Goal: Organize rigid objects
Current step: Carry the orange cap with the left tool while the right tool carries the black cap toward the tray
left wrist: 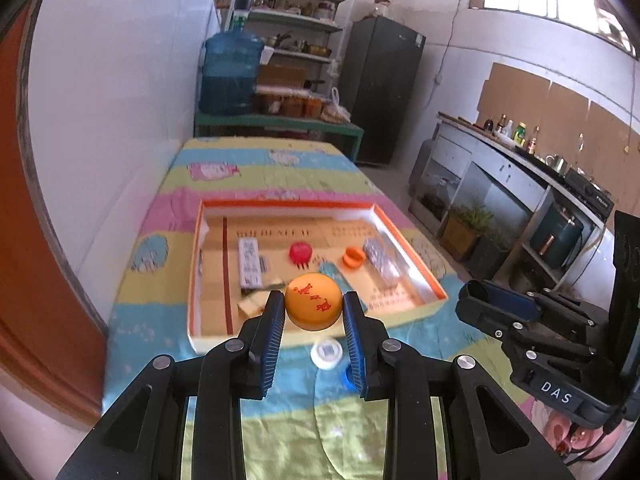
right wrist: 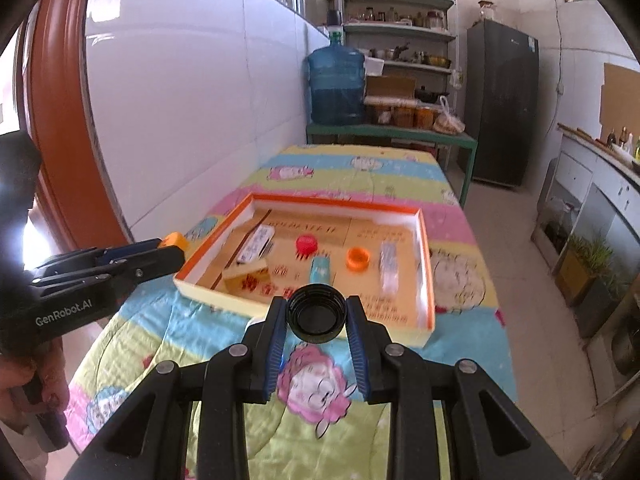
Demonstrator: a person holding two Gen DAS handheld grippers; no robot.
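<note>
A table under a pastel cartoon quilt (left wrist: 256, 184) fills the middle of both views, with a shallow orange-rimmed box (left wrist: 404, 236) on it, a white tiled wall at left and shelves (left wrist: 288, 20), a water jug (left wrist: 230, 72) and a dark fridge (left wrist: 384, 88) at the top. The left gripper (left wrist: 314, 308) is clamped on an orange cap (left wrist: 314, 306) at lower centre, above the box's near edge. The right gripper (right wrist: 316, 312) pinches a black cap (right wrist: 316, 312) likewise.

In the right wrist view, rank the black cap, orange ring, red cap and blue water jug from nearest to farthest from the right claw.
1. black cap, held in the right claw.
2. orange ring, in the tray, right of centre.
3. red cap, in the tray, slightly farther, left of the ring.
4. blue water jug, on the far bench.
</note>
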